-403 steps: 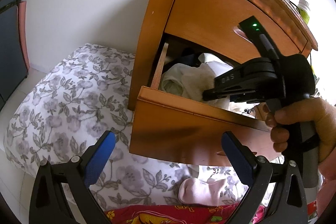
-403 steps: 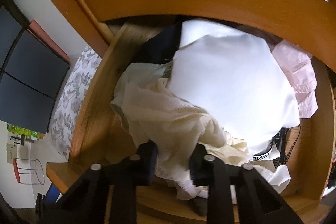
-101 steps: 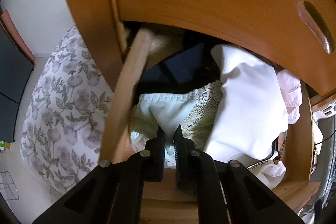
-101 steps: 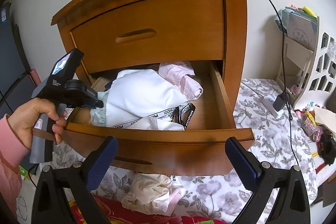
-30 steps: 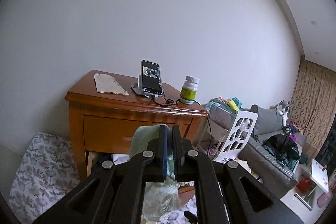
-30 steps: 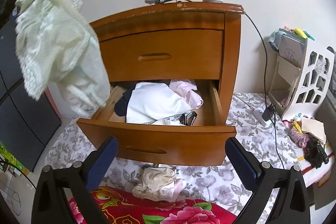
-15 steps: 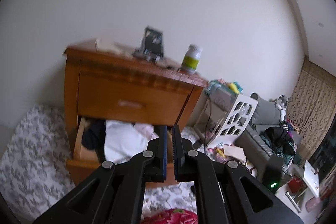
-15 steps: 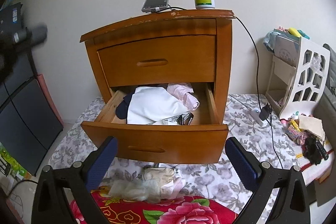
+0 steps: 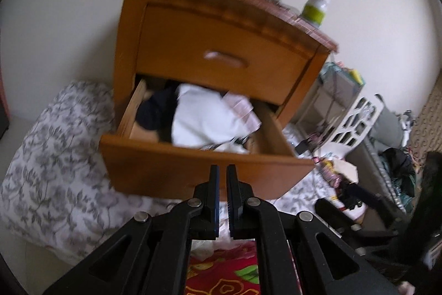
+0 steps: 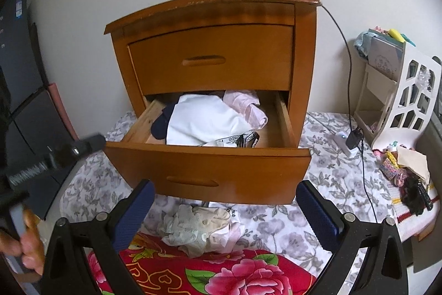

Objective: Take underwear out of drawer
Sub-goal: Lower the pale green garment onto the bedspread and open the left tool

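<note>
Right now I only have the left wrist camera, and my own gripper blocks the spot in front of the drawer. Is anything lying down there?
Observer: Yes, a pile of pale underwear lies on the floral sheet, just below the open drawer.
Operator: Is the right gripper holding anything?
Observer: No, the right gripper is open and empty.
Operator: My drawer picture is blurred. Anything at its front?
Observer: A black waistband with white lettering, beside a white garment.
</note>
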Demonstrator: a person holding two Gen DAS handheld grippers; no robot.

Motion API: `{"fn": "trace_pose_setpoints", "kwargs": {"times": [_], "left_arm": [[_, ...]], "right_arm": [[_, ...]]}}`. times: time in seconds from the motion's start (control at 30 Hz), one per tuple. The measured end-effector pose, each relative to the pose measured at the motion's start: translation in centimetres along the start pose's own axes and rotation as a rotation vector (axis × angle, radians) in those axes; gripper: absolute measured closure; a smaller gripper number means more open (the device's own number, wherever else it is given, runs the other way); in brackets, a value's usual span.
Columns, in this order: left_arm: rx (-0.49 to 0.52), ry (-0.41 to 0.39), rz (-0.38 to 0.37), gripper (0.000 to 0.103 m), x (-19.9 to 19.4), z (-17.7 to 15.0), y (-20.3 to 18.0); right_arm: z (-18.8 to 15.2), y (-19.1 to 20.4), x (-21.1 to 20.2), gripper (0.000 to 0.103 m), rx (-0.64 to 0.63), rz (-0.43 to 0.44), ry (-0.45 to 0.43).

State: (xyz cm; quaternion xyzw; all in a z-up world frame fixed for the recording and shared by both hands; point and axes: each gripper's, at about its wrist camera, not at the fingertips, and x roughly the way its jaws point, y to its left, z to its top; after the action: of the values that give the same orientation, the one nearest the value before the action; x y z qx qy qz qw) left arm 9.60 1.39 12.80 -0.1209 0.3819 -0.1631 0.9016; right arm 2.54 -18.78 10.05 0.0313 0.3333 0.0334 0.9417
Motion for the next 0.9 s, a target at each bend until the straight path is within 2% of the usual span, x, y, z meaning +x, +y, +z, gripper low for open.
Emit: {"fn": "trace_pose_setpoints", "kwargs": {"times": [0.13, 0.27, 0.4, 0.47, 0.53, 0.63, 0.87, 0.9], "left_arm": [[0.010, 0.038, 0.086, 0.099, 1.6, -1.3, 0.8], [-0.013, 0.082, 0.122, 0.094, 3.0, -2.2, 1.5], [-0.033, 0.105, 0.161, 0.065, 3.8, -2.9, 2.2], [-0.042, 0.113, 0.175, 0.056, 4.1, -3.1, 2.5], [-0.053, 0.121, 0.185, 0.042, 4.2, -3.1, 2.7], [-0.066, 0.128, 0.202, 0.032, 4.4, -3.1, 3.2], [-0.070, 0.143, 0.239, 0.022, 4.6, -3.2, 3.6], [-0.069, 0.143, 0.244, 0.018, 4.7, -3.2, 3.7]], "right_arm": [[-0.2, 0.2, 0.7, 0.000, -0.007, 0.000, 0.019], [-0.5, 0.5, 1.5, 0.000, -0.016, 0.002, 0.039], [-0.8, 0.8, 2.1, 0.000, -0.025, 0.000, 0.059], [-0.9, 0.9, 2.5, 0.000, -0.028, -0.001, 0.069], [-1.1, 0.9, 3.0, 0.000, -0.030, -0.001, 0.082], [-1.4, 1.1, 3.7, 0.000, -0.034, -0.001, 0.101], [-2.1, 1.0, 5.4, 0.000, -0.035, -0.012, 0.143], [-2.2, 1.0, 5.7, 0.000, -0.033, -0.013, 0.150]]}}
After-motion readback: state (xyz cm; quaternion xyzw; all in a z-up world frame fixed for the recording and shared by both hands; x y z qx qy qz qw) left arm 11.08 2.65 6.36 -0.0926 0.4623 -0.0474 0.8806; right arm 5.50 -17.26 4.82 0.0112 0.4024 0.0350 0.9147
